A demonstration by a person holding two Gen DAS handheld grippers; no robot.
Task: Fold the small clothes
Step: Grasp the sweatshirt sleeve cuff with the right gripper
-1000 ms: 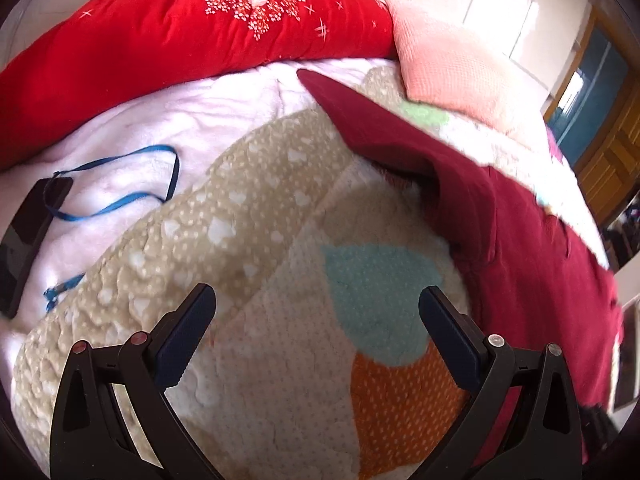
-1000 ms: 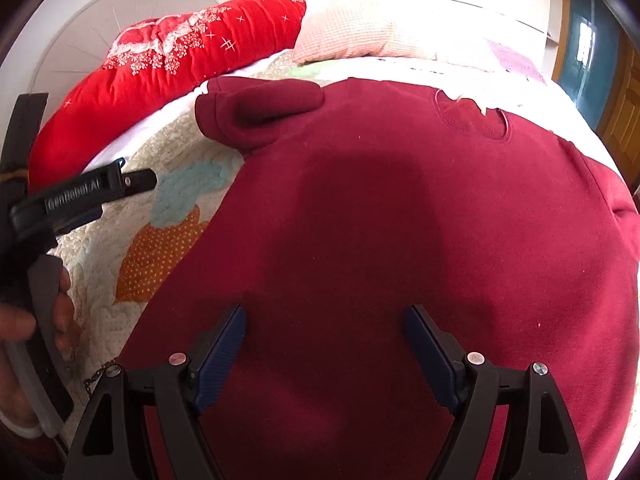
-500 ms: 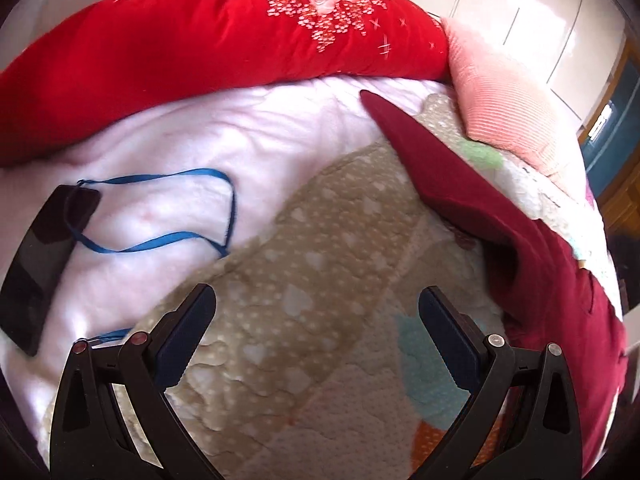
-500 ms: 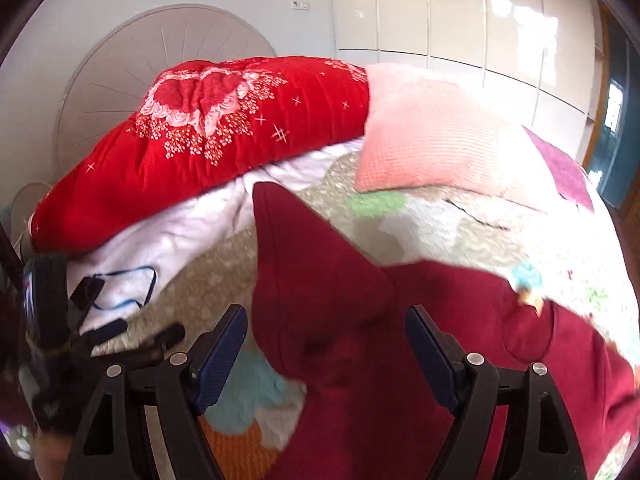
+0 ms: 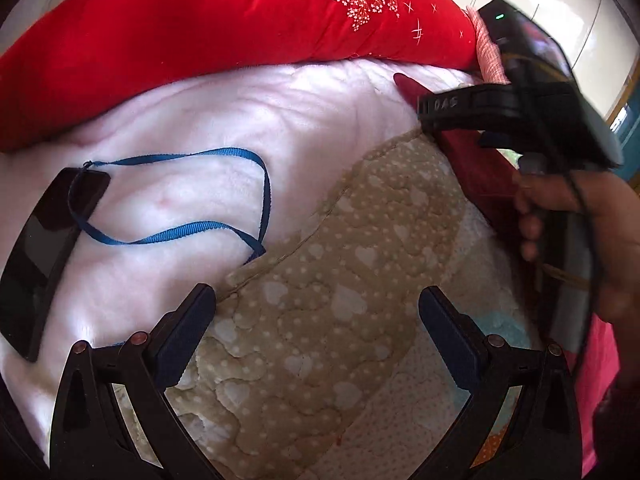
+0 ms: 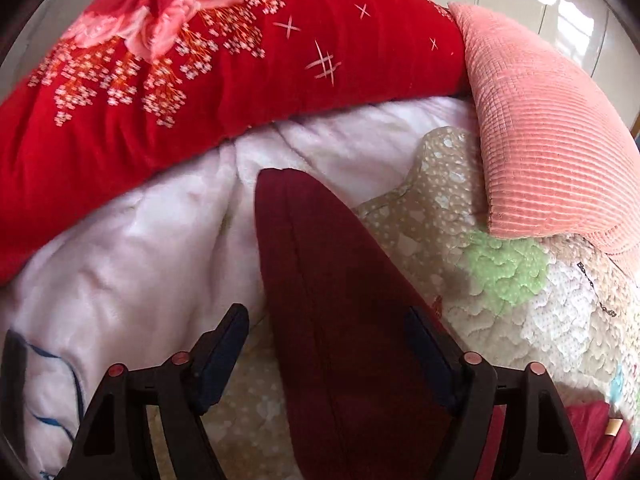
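**Lying stretched between your right fingers: the maroon sleeve**

Lying along the bed, the long dark maroon knit sleeve (image 6: 340, 320) runs up between the fingers of your right gripper (image 6: 326, 354), its cuffed end resting on the white plush blanket (image 6: 140, 260). Those fingers stand spread wide to either side of the cloth and are not pinching it; whether the right-hand one touches the sleeve's edge is hard to tell. Your left gripper (image 5: 316, 330) is spread wide too, holding nothing, over the beige quilted bedcover with pale heart shapes (image 5: 320, 320).

From the left wrist camera you see only a narrow strip of the sleeve (image 5: 476, 168), mostly hidden behind the right gripper's black body (image 5: 516, 92) and your right hand (image 5: 580, 232).

Beyond the sleeve, the quilt carries a green patch (image 6: 504, 272). A salmon-pink ribbed cushion (image 6: 548, 132) rests on its far edge, beside a big red velvet pillow with printed roses (image 6: 200, 72). A flat black phone-like slab (image 5: 44, 256) with a blue ribbon lanyard (image 5: 192, 232) lies on the white blanket to the left. Glossy white panelled doors (image 6: 520, 4) close the room behind. The rest of the garment is cut off at the lower right edge.
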